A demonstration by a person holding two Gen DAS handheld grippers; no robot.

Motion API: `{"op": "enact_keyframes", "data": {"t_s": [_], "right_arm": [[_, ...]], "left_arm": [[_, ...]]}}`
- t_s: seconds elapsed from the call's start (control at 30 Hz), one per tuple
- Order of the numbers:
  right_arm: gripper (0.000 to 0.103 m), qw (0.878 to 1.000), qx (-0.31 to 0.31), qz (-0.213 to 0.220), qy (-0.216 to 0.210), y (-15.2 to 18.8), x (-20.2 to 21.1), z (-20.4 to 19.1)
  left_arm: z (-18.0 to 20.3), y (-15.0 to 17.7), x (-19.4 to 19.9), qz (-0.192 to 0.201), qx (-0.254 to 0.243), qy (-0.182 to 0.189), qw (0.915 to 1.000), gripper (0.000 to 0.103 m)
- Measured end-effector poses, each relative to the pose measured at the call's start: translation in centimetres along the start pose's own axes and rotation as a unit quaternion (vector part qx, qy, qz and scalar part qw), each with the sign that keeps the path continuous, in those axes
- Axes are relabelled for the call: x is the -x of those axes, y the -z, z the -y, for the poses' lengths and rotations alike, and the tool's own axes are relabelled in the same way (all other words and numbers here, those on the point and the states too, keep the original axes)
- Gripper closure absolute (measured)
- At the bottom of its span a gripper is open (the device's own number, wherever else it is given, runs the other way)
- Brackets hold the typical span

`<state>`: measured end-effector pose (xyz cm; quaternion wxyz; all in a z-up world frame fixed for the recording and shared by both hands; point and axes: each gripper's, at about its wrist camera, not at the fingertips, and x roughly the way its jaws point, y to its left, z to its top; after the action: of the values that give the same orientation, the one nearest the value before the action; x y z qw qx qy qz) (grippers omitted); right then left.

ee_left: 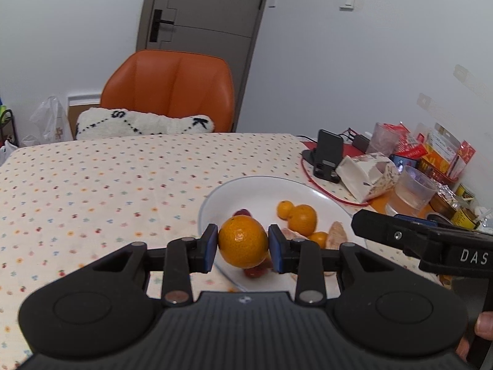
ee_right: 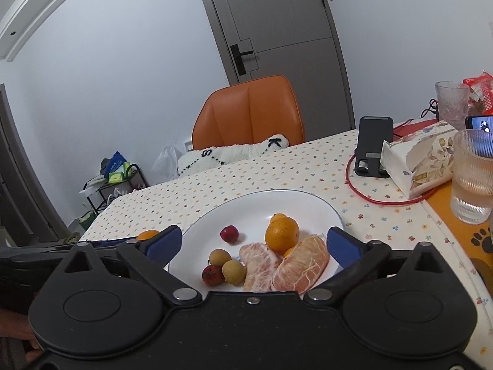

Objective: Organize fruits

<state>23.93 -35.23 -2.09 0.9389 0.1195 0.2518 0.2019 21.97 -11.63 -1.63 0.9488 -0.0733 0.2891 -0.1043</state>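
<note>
My left gripper [ee_left: 243, 245] is shut on an orange mandarin [ee_left: 242, 241], held just above the near left rim of the white plate [ee_left: 252, 188]. In the right wrist view the plate [ee_right: 305, 203] holds an orange [ee_right: 282, 235], two peeled pomelo segments [ee_right: 300, 263], two red berries [ee_right: 229, 233] and two small brownish longans [ee_right: 233, 272]. My right gripper [ee_right: 254, 243] is open over the near side of the plate, its blue pads [ee_right: 342, 243] wide apart with nothing between them. The left gripper's mandarin shows as an orange sliver [ee_right: 148, 234] at the left.
A dotted tablecloth [ee_left: 107, 185] covers the table. Right of the plate stand a phone on a stand [ee_right: 374, 145], a tissue box [ee_right: 416, 160], a red cable [ee_right: 385, 200], water glasses [ee_right: 473, 178] and snack packets [ee_left: 431, 151]. An orange chair [ee_left: 169, 89] with a cushion stands behind.
</note>
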Motion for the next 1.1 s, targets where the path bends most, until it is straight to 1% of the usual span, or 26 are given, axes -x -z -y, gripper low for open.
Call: {"op": "enact_keyframes", "data": {"t_s": [0.23, 0.3, 0.33, 0.5, 0.63, 0.73, 0.8, 0.87, 1.03, 1.1], "right_arm": [[0.000, 0.999, -0.031, -0.004, -0.006, -0.1, 0.5, 1.1], [0.000, 0.999, -0.036, -0.006, -0.006, 0.0, 0.5, 1.3], [0.000, 0.999, -0.038, -0.007, -0.006, 0.0, 0.4, 1.3], [0.000, 0.999, -0.042, -0.014, -0.008, 0.2, 0.1, 1.1], [0.000, 0.999, -0.036, -0.023, -0.018, 0.5, -0.4, 0.3], [0.000, 0.999, -0.029, -0.030, -0.021, 0.7, -0.5, -0.5], [0.000, 0.999, -0.022, -0.030, -0.020, 0.8, -0.5, -0.9], [0.000, 0.999, -0.018, -0.031, -0.020, 0.9, -0.4, -1.4], [0.000, 0.999, -0.013, -0.033, -0.018, 1.0, -0.1, -2.1], [0.000, 0.999, -0.007, -0.030, -0.016, 1.0, 0.0, -2.4]], "left_arm": [[1.2, 0.1, -0.7, -0.012, -0.006, 0.010, 0.9999, 0.069], [1.2, 0.2, -0.6, -0.009, -0.003, 0.007, 0.9999, 0.069], [1.2, 0.1, -0.5, -0.008, -0.004, 0.004, 1.0000, 0.066], [0.3, 0.0, 0.0, -0.011, -0.002, -0.008, 0.9999, 0.065], [-0.9, 0.1, 0.8, -0.013, 0.004, -0.031, 0.9994, 0.055], [-1.7, 0.2, 1.5, -0.010, 0.007, -0.047, 0.9988, 0.050], [-2.2, 0.2, 2.1, -0.006, 0.008, -0.055, 0.9985, 0.043], [-2.6, 0.3, 2.6, -0.003, 0.008, -0.062, 0.9981, 0.033], [-3.1, 0.5, 3.6, -0.005, 0.001, -0.084, 0.9965, 0.018], [-3.4, 0.6, 4.0, -0.009, 0.003, -0.090, 0.9959, 0.014]]}}
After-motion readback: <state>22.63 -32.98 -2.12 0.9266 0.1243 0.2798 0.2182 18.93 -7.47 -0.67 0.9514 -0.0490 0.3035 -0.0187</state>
